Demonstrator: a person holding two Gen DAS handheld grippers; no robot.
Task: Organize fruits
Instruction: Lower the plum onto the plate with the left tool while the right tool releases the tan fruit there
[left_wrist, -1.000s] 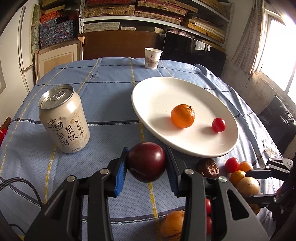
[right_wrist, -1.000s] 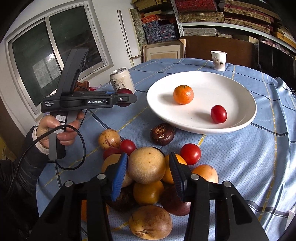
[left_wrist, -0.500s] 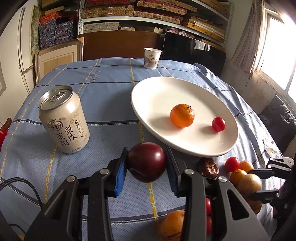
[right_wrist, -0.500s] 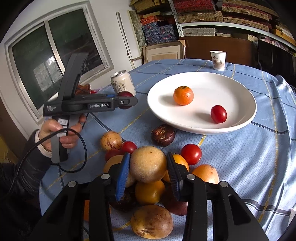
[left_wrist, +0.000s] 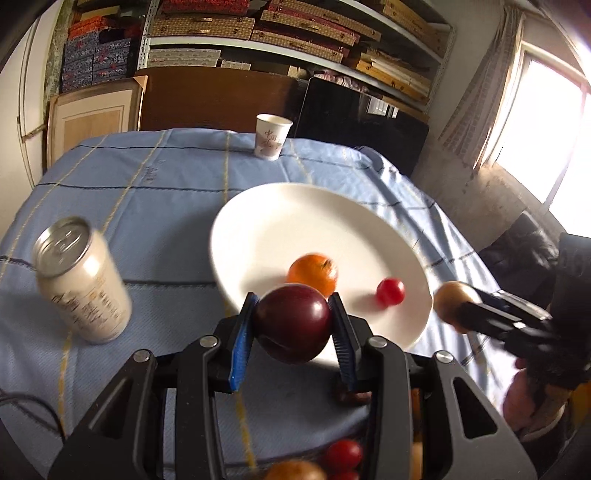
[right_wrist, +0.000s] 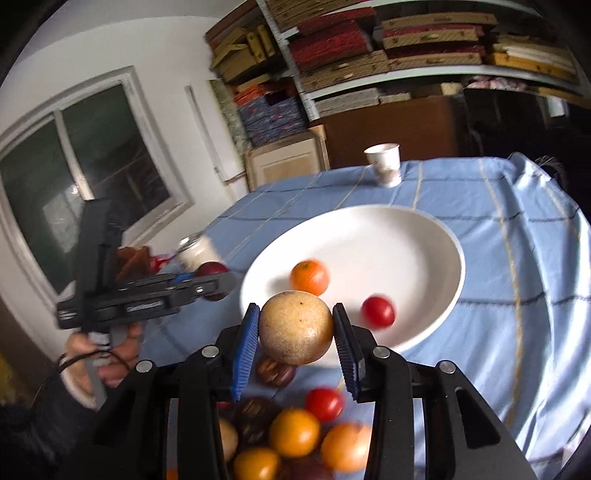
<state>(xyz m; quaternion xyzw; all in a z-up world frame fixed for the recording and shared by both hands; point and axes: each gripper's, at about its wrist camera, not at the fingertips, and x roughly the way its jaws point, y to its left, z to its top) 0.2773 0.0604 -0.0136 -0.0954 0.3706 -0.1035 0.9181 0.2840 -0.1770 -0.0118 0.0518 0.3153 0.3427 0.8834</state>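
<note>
Carrying stage: my left claw (left_wrist: 291, 325) grips a dark plum (left_wrist: 292, 323), my right claw (right_wrist: 295, 328) a tan fruit (right_wrist: 296, 326); next, lower both onto the white plate (right_wrist: 424, 236).

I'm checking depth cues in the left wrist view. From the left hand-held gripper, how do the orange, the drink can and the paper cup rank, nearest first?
1. The orange, on the white plate, just beyond the left hand-held gripper and the dark red fruit it grips.
2. The drink can, off to the left on the tablecloth.
3. The paper cup, at the table's far edge.
</note>
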